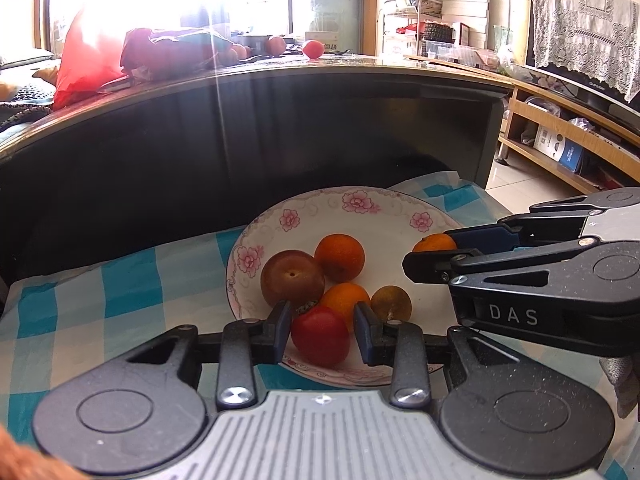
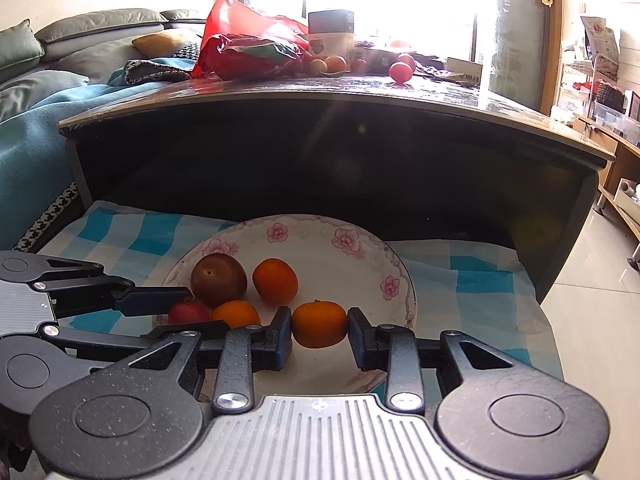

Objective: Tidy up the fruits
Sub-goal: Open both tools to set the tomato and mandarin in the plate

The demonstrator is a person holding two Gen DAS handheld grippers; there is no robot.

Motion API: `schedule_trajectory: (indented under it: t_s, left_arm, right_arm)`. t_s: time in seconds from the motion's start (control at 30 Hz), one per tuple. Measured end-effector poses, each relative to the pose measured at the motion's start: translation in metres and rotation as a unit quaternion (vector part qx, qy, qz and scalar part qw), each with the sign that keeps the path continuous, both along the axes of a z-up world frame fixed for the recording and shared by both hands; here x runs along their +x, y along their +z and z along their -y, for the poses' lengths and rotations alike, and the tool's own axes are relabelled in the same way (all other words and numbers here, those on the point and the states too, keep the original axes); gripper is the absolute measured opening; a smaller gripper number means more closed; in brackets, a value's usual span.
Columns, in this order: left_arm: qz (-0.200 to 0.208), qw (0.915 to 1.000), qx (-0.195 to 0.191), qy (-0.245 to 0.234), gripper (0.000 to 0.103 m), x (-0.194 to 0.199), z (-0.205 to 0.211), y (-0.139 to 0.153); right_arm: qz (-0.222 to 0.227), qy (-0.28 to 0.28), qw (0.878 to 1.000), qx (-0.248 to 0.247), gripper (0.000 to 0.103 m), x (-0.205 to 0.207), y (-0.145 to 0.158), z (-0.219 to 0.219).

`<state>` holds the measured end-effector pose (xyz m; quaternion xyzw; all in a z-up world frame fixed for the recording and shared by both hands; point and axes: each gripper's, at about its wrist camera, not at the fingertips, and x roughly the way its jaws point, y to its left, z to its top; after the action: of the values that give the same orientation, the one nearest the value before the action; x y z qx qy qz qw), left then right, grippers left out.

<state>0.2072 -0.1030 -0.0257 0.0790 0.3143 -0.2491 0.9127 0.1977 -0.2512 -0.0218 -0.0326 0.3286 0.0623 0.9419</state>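
Observation:
A white floral plate point(image 1: 384, 216) point(image 2: 320, 236) sits on a blue checked cloth. It holds a brown-red round fruit point(image 1: 292, 278) point(image 2: 218, 280), two oranges point(image 1: 339, 257) point(image 1: 344, 298), a small brownish fruit point(image 1: 391, 303), a red tomato point(image 1: 320, 336) point(image 2: 188, 312) and a mandarin point(image 2: 319, 324) point(image 1: 434, 243). My left gripper point(image 1: 322, 334) is open with its jaws either side of the tomato, small gaps showing. My right gripper point(image 2: 320, 332) is open around the mandarin, the left pad close to it, the right pad apart.
A dark table point(image 1: 280, 128) rises right behind the plate; its top carries a red bag point(image 2: 248, 48), a box and more fruit point(image 2: 400, 72). A sofa point(image 2: 60, 64) is at left, wooden shelves point(image 1: 560, 136) at right. The checked cloth point(image 1: 100, 300) spreads left of the plate.

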Motion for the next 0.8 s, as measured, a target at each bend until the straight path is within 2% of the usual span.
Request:
schedule_trajectory:
  t_s: [0.8]
  left_arm:
    - [0.020,0.9997,-0.009,0.009,0.045,-0.009,-0.007,0.021]
  right_arm:
    - [0.018,-0.014,1.000,0.001,0.029,-0.009,0.015,0.003]
